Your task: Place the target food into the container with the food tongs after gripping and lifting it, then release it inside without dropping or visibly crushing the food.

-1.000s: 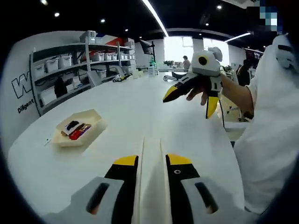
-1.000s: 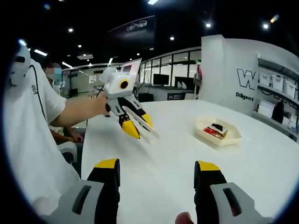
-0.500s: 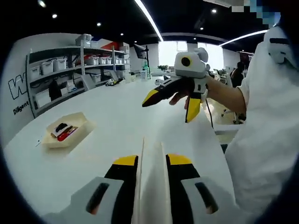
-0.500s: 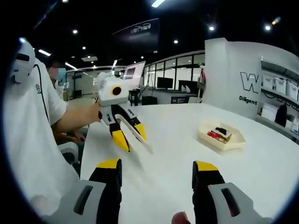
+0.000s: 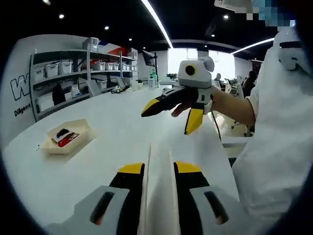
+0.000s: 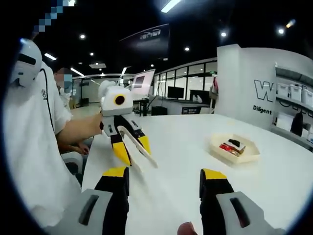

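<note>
One person in a white shirt [image 5: 274,161] holds two grey grippers with yellow-tipped black jaws above a large white round-edged table [image 5: 122,122]. The left gripper [image 5: 159,169] has its two jaws clamped on one pair of cream plastic food tongs [image 5: 158,196], whose blades run up between the jaws in the left gripper view; in the right gripper view the same left gripper [image 6: 131,149] hangs in the air over the table with the tongs [image 6: 142,152] sticking out past its tips. The right gripper [image 6: 159,174] has its two jaws set wide apart with nothing between them; seen in the left gripper view, the right gripper [image 5: 171,115] is held up in the person's hand [image 5: 188,100], jaws spread. One shallow cream hexagonal container [image 5: 66,139] sits on the table, well apart from both grippers; it also shows in the right gripper view [image 6: 235,149]. Inside it lie two small items, one red food piece [image 6: 226,146] and one dark food piece [image 6: 236,143], side by side; what kind of food cannot be told. Grey metal shelving with white storage bins [image 5: 63,73] stands behind the table against a white wall with dark lettering [image 6: 266,95]. Several ceiling lights, one long strip [image 5: 156,22].
</note>
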A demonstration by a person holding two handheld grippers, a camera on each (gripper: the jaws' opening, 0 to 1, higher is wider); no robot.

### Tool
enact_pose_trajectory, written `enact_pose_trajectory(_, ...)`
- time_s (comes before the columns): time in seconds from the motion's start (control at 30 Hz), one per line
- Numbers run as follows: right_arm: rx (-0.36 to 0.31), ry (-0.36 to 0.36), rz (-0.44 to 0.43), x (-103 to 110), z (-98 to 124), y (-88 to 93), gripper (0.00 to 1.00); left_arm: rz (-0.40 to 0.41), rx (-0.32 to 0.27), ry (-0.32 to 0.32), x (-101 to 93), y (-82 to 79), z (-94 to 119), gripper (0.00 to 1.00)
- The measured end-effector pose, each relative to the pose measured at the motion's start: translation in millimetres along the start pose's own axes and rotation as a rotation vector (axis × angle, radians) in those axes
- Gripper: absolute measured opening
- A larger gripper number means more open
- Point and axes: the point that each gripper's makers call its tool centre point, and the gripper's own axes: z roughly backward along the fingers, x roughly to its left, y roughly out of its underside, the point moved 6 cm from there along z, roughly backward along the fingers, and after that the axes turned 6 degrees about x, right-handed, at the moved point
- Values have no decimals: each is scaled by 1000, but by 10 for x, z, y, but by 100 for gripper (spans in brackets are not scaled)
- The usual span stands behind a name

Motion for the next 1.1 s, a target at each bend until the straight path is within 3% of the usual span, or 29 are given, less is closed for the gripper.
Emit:
enact_pose_trajectory(0.53,-28,-83,42,36,-155,-27,44,-10,-40,25,-9,-62,67,21)
enact_pose_trajectory(1.1,-69,-267,94,231,-232,-28,29,-27,-144,169,-143,-182,95,21)
